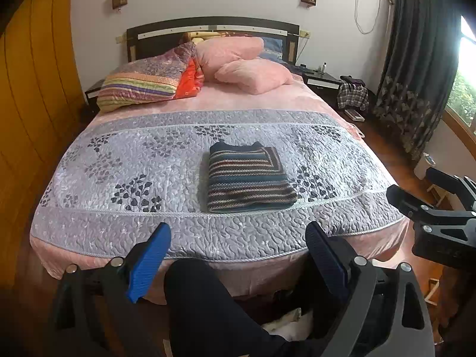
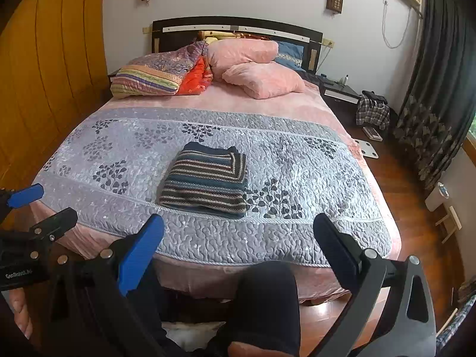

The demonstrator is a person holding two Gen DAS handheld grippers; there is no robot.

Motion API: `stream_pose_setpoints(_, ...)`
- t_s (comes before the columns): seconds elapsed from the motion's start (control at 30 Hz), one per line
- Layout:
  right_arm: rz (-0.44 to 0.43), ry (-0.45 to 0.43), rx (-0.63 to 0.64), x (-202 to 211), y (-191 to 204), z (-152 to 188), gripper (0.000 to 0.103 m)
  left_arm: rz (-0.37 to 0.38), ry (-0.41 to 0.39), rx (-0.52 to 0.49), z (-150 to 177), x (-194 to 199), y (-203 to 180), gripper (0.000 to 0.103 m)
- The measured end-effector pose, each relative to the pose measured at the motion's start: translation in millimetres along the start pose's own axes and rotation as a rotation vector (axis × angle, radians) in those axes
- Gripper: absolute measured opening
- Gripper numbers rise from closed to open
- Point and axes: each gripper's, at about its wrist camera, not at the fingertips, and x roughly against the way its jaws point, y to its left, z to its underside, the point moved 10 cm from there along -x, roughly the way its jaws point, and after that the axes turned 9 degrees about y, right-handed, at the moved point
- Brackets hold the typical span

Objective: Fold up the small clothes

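The bed [image 1: 125, 160] is filling both views, running away toward a dark headboard [image 1: 212, 26] at the far wall. A grey quilted coverlet [image 1: 119, 148] with dark leaf sprigs is lying across the near half of the bed, with pink bedding showing beyond it and below its near hem. Up by the headboard, two pink pillows [image 1: 253, 74] are leaning together, and left of them a striped, patterned folded quilt [image 1: 142, 83] is sitting against an orange-red one. A dark patterned curtain [image 1: 416, 74] is hanging off to the right of the bed, over a wooden floor.

And there is the task's piece: a striped knitted sweater [image 1: 248, 178] is lying folded into a neat rectangle on the coverlet, near the bed's foot edge and about midway across it, with nothing touching it.

The left gripper [image 1: 238, 255] is hovering off the foot of the bed, jaws spread wide and holding nothing, well short of the sweater. The right gripper [image 2: 238, 247] is sitting beside it, also off the foot of the bed, jaws likewise spread and bare. Below both, the person's dark-clad knee [image 2: 267, 297] is pressing up near the bed's foot edge.
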Motion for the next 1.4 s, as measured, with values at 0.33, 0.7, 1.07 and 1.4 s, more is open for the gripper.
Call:
stream_pose_setpoints(0.33, -0.003, -0.001, -0.006, -8, -5, -4, 0.1, 0.003, 0.002, -0.001, -1, -1, 0, 0.092)
stream_pose_setpoints(0.7, -0.005, -0.005, -0.001, -12, -5, -8, 0.1, 0.004, -0.003, 0.003, -5, -2, 0, 0.092)
stream_pose_setpoints(1.07, -0.002, -0.012, 0.008, -17, -2, -17, 0.1, 0.005, -0.006, 0.003, -10, -2, -2, 0.092)
stream_pose_setpoints(1.4, 0.003, -0.016, 0.012, -16, 0, -19, 0.1, 0.008, -0.006, 0.001, -12, -1, -2, 0.092)
